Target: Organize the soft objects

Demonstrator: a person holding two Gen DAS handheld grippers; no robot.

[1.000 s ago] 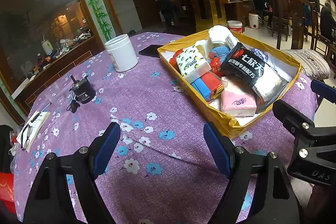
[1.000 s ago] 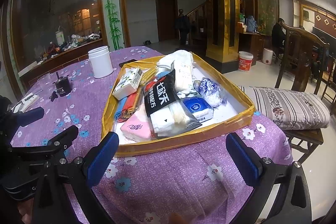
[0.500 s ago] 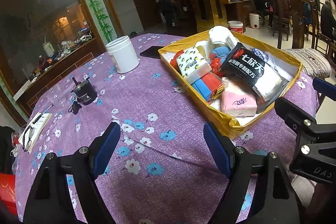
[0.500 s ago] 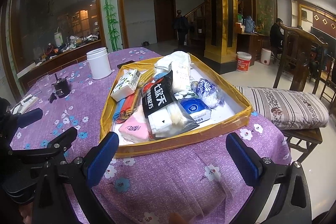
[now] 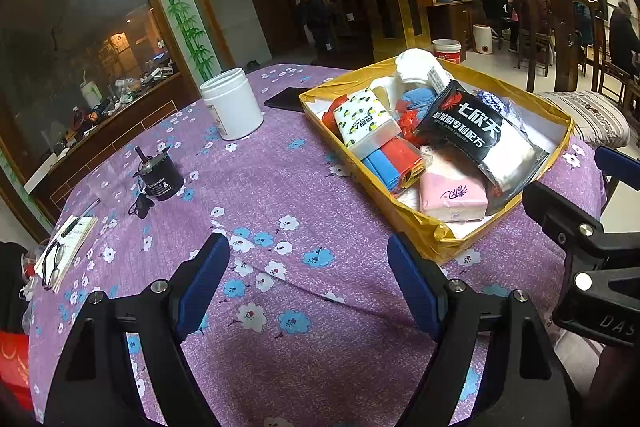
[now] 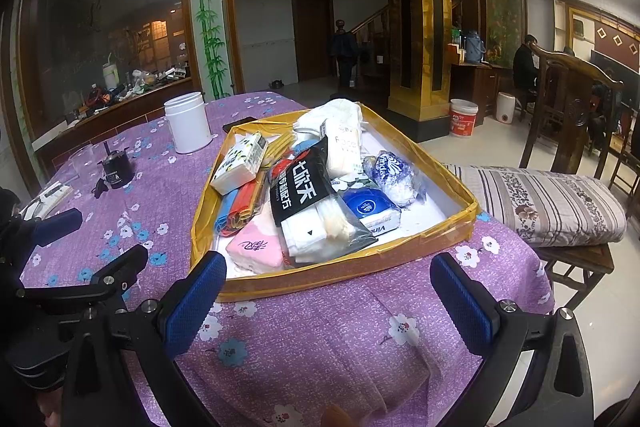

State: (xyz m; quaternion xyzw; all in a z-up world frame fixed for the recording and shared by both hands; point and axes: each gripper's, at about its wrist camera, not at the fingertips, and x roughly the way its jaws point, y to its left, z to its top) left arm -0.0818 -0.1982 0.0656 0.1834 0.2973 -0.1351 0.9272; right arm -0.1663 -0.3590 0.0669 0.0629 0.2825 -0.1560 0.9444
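Soft packs are lying heaped in the yellow box (image 6: pixel 248 285) on the purple-clothed surface (image 5: pixel 280 195): pink tissue pack (image 6: pixel 256 247) at the near edge, black pouch (image 6: pixel 308 203) running lengthwise toward 12 o'clock. From the right gripper (image 6: pixel 328 299) the box is sitting straight ahead at 12 o'clock, just beyond its wide, empty jaws. From the left gripper (image 5: pixel 308 279) it is lying off at 2 o'clock, jaws likewise standing wide and empty over bare cloth. Judgement: the right gripper is facing the nearer, squarer approach.
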